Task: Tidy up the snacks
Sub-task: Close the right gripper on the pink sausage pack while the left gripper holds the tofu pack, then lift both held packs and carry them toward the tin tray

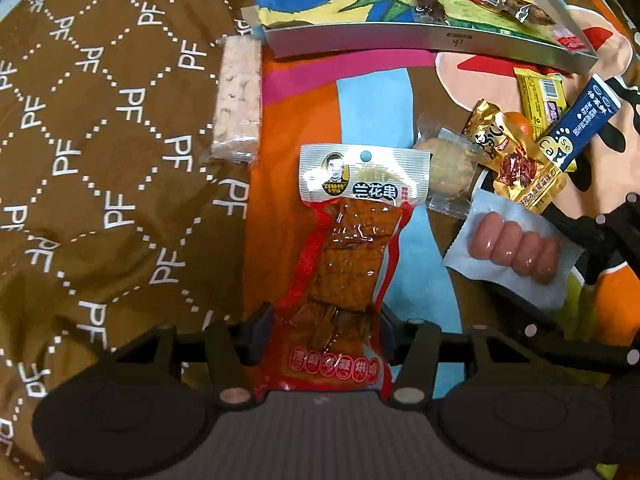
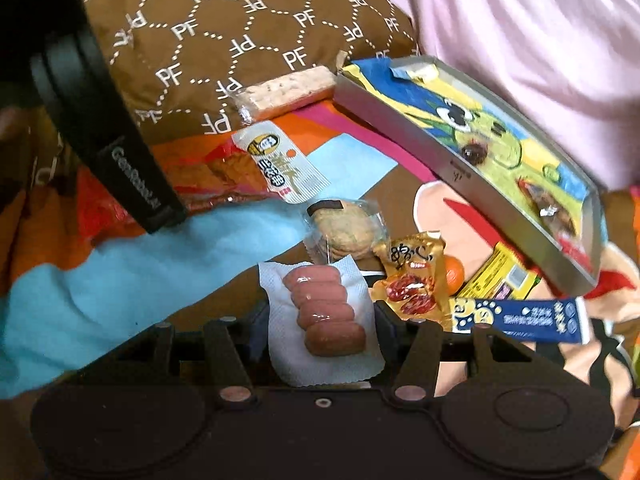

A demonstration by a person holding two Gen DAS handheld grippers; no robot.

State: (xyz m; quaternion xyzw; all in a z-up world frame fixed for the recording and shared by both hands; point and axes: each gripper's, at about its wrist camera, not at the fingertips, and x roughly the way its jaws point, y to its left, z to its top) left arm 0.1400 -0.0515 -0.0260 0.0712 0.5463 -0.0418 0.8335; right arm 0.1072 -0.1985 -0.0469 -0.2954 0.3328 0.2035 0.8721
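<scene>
Brown quilt (image 1: 100,140): it lies far to the left, with white letters on it.
Pale snack bar (image 1: 236,96): it lies at the quilt's edge, just left of the tray.
My left claw (image 1: 324,328): it is clenched on the red tofu pack (image 1: 348,240). Both pads press the pack's lower sides, and the pack points toward the tray.
Tray (image 1: 400,46): it is the silver box with the cartoon picture in it. I count at least 2 wrapped snacks inside.
Loose pile: a round cookie (image 1: 444,168), a gold pack (image 1: 508,156), a yellow pack (image 1: 540,96) and a blue stick (image 1: 580,120) lie on the bright cloth, close to the tray.
My right claw (image 2: 320,332): it is grasping the sausage pack (image 2: 324,320) by its white edges.
How to do it well: I think both packs go into the tray. I should lift each one high over the rim, go in 1 at a time so my claws do not bump, lay each pack flat on a bare spot, then let go.
What only the left view shows: my left pads on the tofu pack.
What only the right view shows: my right pads on the sausage pack, a small orange ball (image 2: 454,276) behind the gold pack, and pink cloth (image 2: 540,40) behind the tray.
</scene>
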